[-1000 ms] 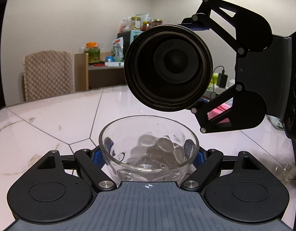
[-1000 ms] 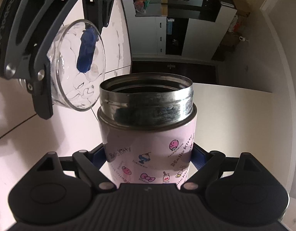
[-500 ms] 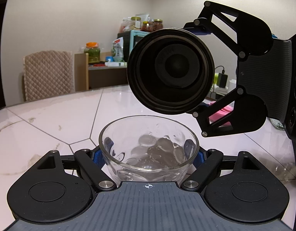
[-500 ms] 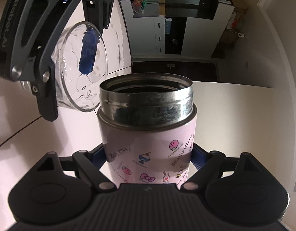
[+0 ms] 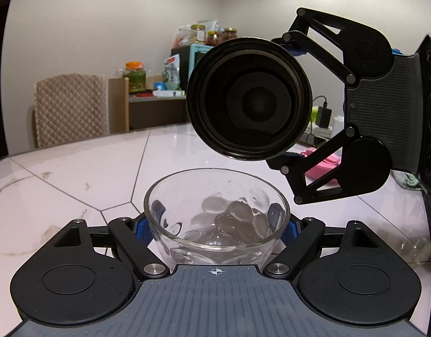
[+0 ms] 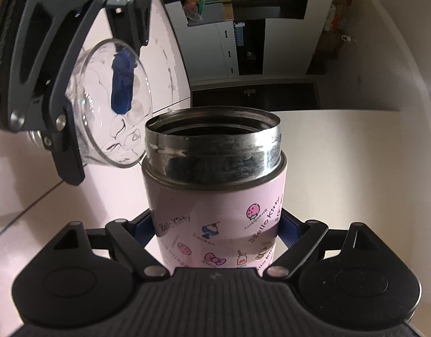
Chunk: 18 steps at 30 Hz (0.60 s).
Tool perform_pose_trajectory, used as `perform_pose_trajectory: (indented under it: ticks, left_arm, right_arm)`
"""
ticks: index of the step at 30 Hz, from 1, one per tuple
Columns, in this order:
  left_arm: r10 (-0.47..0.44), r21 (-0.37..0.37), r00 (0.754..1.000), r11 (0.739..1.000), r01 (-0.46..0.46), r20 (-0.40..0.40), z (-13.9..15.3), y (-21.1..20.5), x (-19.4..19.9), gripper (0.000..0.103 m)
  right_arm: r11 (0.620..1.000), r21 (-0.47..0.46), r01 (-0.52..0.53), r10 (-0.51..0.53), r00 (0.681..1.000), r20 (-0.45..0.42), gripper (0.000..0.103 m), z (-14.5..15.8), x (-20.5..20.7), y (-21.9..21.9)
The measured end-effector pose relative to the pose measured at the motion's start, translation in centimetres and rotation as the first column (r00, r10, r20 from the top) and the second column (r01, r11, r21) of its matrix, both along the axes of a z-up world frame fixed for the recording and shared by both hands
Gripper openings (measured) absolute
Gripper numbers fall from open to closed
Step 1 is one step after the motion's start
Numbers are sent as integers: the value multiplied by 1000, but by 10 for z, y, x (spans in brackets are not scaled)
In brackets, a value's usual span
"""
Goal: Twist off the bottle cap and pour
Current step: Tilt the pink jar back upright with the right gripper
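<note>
Overhead, right tongs (image 5: pixel 292 104) tip the bottle (image 5: pixel 249 98) above left tongs' (image 5: pixel 217 229) bowl (image 5: pixel 215 216).

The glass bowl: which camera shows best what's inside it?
The left wrist view: it looks down into the glass bowl and shows clear lumps at the bottom. The right wrist view shows it sideways, half behind black tongs.

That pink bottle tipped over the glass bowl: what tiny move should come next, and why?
Probably tip the pink bottle a little further. The right gripper holds it on its side, cap off, its open mouth above and just behind the glass bowl clamped in the left gripper. No stream shows, and the bowl holds only a little clear liquid.
</note>
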<state>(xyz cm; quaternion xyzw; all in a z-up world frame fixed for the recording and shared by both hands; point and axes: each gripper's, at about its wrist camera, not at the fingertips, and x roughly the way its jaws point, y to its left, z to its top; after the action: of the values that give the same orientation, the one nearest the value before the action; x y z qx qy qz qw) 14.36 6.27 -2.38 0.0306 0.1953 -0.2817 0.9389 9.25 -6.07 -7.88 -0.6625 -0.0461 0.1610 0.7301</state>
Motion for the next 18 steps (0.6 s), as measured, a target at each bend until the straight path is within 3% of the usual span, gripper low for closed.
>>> perform_pose_trajectory:
  ticks: [18]
  left_arm:
    - [0, 0, 1000, 1000, 0, 0, 0, 1, 1, 87]
  right_arm:
    - [993, 112, 41, -29, 994, -105, 88, 20, 7, -6]
